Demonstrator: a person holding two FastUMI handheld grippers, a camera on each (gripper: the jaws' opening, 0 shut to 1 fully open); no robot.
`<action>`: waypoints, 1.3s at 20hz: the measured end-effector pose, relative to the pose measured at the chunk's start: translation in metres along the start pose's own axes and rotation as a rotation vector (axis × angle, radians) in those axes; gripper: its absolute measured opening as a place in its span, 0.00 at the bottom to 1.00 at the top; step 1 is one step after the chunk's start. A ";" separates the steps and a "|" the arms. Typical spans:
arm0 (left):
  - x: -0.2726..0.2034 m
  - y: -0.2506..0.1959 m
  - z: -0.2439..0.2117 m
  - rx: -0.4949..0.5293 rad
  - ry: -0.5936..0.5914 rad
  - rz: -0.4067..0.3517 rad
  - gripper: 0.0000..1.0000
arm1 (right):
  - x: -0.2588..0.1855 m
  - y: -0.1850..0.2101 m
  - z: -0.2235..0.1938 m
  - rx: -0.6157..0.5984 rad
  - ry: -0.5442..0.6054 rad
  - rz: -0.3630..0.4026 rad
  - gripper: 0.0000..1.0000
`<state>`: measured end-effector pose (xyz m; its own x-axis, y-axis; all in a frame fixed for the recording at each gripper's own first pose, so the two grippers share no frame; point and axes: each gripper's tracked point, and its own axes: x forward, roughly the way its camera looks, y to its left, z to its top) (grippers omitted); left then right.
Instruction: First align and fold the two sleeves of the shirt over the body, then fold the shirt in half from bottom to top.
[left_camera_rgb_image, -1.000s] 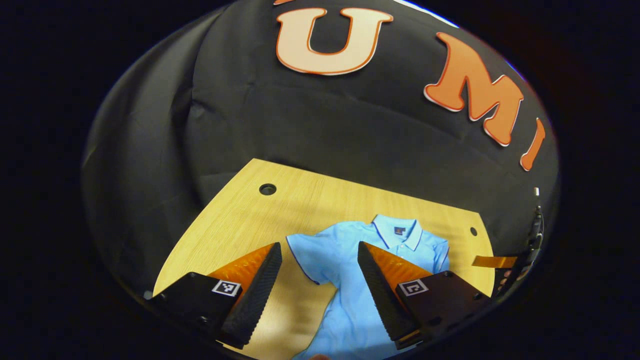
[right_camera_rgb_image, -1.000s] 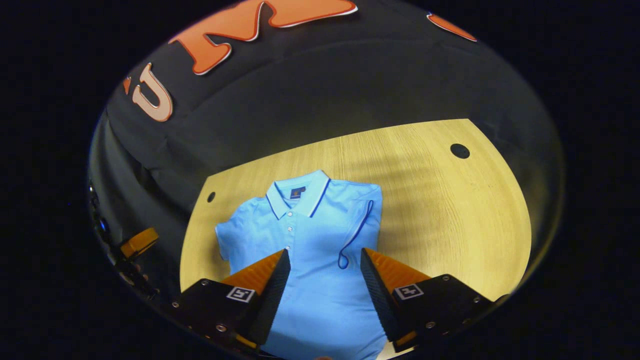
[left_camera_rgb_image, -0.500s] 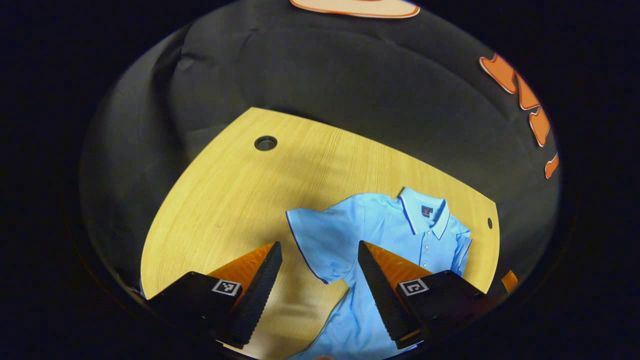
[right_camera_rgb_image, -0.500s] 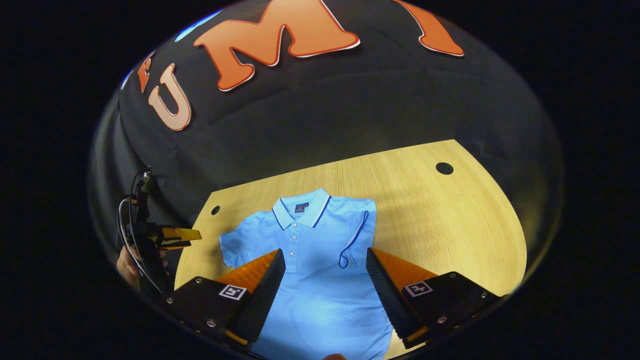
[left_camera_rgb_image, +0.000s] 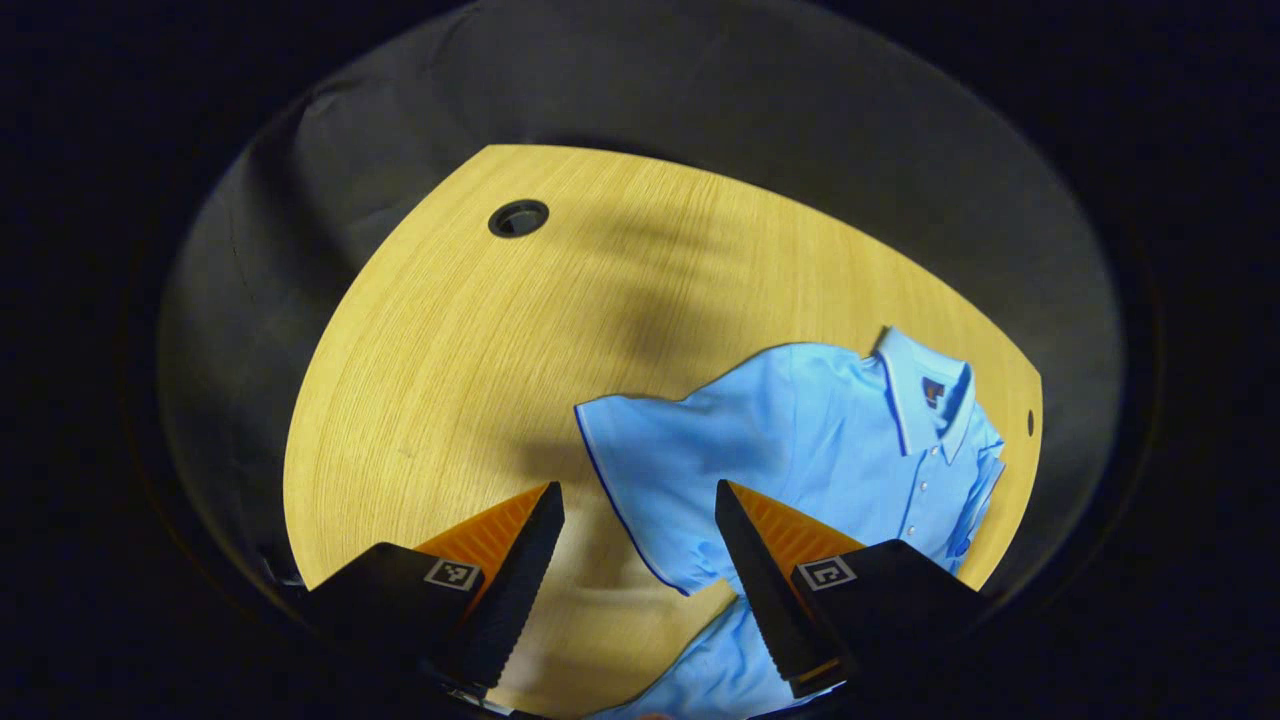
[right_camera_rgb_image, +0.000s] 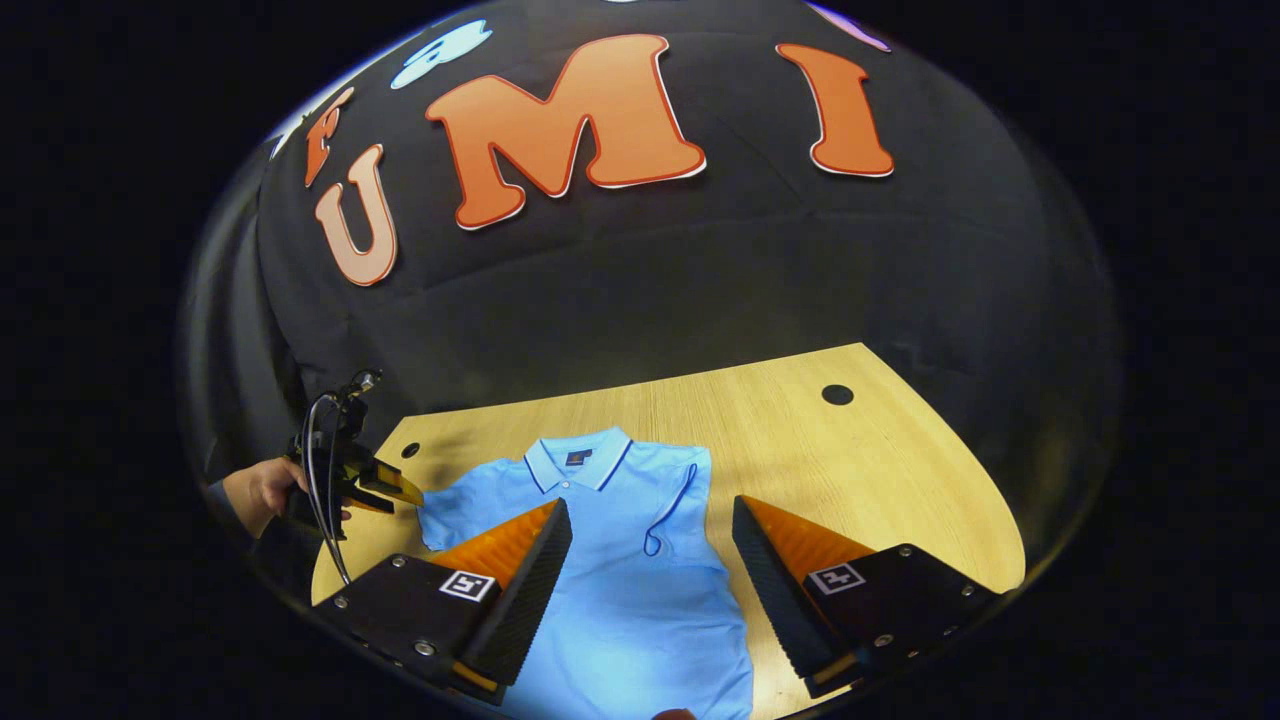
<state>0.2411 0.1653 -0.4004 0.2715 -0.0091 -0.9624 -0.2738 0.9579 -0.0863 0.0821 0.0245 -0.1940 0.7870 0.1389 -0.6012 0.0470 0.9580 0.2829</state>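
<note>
A light blue polo shirt (left_camera_rgb_image: 820, 440) lies flat on the wooden table (left_camera_rgb_image: 450, 380), collar (left_camera_rgb_image: 925, 385) toward the wall. One sleeve (left_camera_rgb_image: 655, 450) is spread out on the table, edged with a dark trim. My left gripper (left_camera_rgb_image: 638, 488) hovers open just above that sleeve, holding nothing. In the right gripper view the shirt (right_camera_rgb_image: 620, 590) has its other sleeve (right_camera_rgb_image: 675, 500) folded over the body. My right gripper (right_camera_rgb_image: 650, 503) stands open above the lower body of the shirt. The left gripper (right_camera_rgb_image: 395, 488), held by a hand (right_camera_rgb_image: 255, 488), is beside the spread sleeve (right_camera_rgb_image: 445, 503).
The table has a round cable hole (left_camera_rgb_image: 518, 217) at its far left and another (right_camera_rgb_image: 837, 394) at its far right. The black cloth wall (right_camera_rgb_image: 640, 290) rises right behind the table. Bare wood (right_camera_rgb_image: 860, 470) lies to the right of the shirt.
My left gripper has tipped down and come closer to the spread sleeve. My right gripper has drawn back from the shirt, which now looks smaller. Both have stayed open.
</note>
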 end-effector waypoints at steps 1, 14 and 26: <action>0.004 0.003 -0.001 -0.003 0.017 0.017 0.99 | -0.004 -0.002 -0.001 -0.002 0.000 -0.002 0.98; 0.038 -0.010 -0.017 -0.015 0.174 0.059 0.86 | -0.043 0.002 -0.020 0.024 -0.011 -0.043 0.98; 0.032 -0.037 -0.003 0.005 0.097 -0.121 0.05 | -0.058 -0.012 -0.027 0.080 0.014 -0.046 0.97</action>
<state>0.2573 0.1285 -0.4286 0.2120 -0.1514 -0.9655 -0.2397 0.9497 -0.2016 0.0190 0.0116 -0.1826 0.7740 0.0990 -0.6254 0.1325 0.9405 0.3129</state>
